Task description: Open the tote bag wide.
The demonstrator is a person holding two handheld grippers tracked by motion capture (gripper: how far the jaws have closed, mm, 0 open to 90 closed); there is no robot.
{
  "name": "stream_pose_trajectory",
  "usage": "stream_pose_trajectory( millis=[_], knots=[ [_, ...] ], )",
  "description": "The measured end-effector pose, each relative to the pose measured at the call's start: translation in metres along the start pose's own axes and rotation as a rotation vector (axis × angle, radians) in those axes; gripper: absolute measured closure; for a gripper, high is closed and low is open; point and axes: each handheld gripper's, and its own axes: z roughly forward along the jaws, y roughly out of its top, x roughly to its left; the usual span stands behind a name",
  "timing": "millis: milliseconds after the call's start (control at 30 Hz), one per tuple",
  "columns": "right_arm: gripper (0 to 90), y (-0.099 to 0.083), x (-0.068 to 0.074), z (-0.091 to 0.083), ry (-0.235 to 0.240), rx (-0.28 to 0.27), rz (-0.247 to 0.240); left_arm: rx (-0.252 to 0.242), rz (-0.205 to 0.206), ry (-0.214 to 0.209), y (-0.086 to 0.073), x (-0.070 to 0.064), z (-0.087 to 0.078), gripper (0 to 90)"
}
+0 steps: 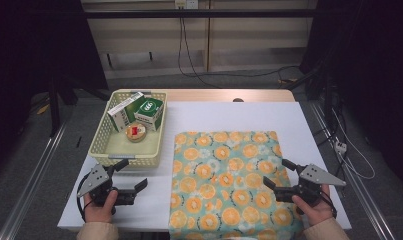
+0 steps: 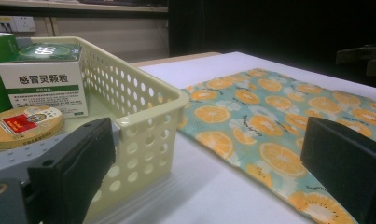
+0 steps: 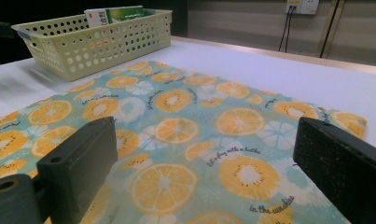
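1. High view: the left gripper [image 1: 133, 175], jaws apart, sits just before the basket [image 1: 101, 145]; the right gripper [image 1: 278, 174], jaws apart, hovers over the orange-print cloth [image 1: 224, 180] spread flat on the table [image 1: 239, 117].
2. Left gripper view: the basket [image 2: 143, 112] holds a box [image 2: 43, 79] and a round tin [image 2: 22, 126], close beside the cloth [image 2: 269, 116].
3. Right gripper view: wide-open jaws frame the cloth [image 3: 190, 121].

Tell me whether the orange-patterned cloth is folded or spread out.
Spread out. The teal cloth printed with orange slices lies flat on the white table, its far edge and corners showing. Its near edge hangs past the table front, so cannot tell there.
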Motion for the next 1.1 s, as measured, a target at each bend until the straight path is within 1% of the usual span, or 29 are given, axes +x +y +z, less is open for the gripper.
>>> stream_pose_trajectory(
  millis=[67,200,233,300,367,433,500,567,633,667,700,800,933,967,1033,1067,1100],
  knots=[
    [6.1,0.000,0.001,0.002,0.001,0.015,0.004,0.000,0.002,0.000,0.000,0.000,0.000,2.8],
    [9.4,0.003,0.004,0.006,-0.010,0.045,-0.007,0.000,0.005,-0.001,0.001,-0.001,0.000,2.8],
    [10.0,0.004,0.005,0.006,-0.011,0.052,-0.017,0.000,0.005,-0.001,0.001,-0.001,0.000,2.8],
    [10.5,0.006,0.006,0.008,0.014,0.073,-0.032,0.001,0.004,0.000,0.001,-0.002,0.001,2.7],
    [11.3,0.009,0.005,0.011,0.021,0.098,-0.026,0.006,0.010,-0.006,0.001,-0.002,0.002,2.7],
    [14.2,0.014,0.004,0.017,0.014,0.119,-0.015,0.003,0.012,-0.009,0.002,-0.002,0.003,2.7],
    [14.8,0.021,0.003,0.024,0.018,0.140,-0.040,-0.004,0.007,-0.012,0.003,-0.002,0.005,2.7],
    [12.1,0.028,0.001,0.032,0.059,0.142,-0.066,-0.003,0.010,-0.015,0.003,-0.002,0.006,2.7],
    [11.6,0.035,0.001,0.043,0.073,0.161,-0.064,0.000,0.013,-0.023,0.004,-0.002,0.009,2.7],
    [12.0,0.038,0.000,0.049,0.075,0.171,-0.062,0.003,0.022,-0.023,0.004,-0.002,0.010,2.7],
    [11.5,0.040,-0.001,0.055,0.082,0.184,-0.061,0.005,0.018,-0.024,0.004,-0.002,0.010,2.7],
    [9.8,0.048,-0.004,0.070,0.103,0.209,-0.065,0.007,0.022,-0.028,0.005,-0.003,0.010,2.7],
    [8.1,0.057,-0.011,0.086,0.115,0.217,-0.048,0.007,0.021,-0.037,0.004,-0.003,0.011,2.7],
    [7.8,0.059,-0.012,0.091,0.118,0.222,-0.046,0.015,0.034,-0.039,0.004,-0.004,0.010,2.7],
    [7.7,0.063,-0.014,0.098,0.128,0.234,-0.052,0.019,0.030,-0.040,0.004,-0.005,0.009,2.9],
    [7.7,0.063,-0.014,0.098,0.128,0.234,-0.052,0.023,0.032,-0.044,0.004,-0.006,0.008,2.9],
    [7.7,0.066,-0.016,0.105,0.123,0.232,-0.053,0.020,0.030,-0.044,0.003,-0.006,0.006,2.9]
  ],
)
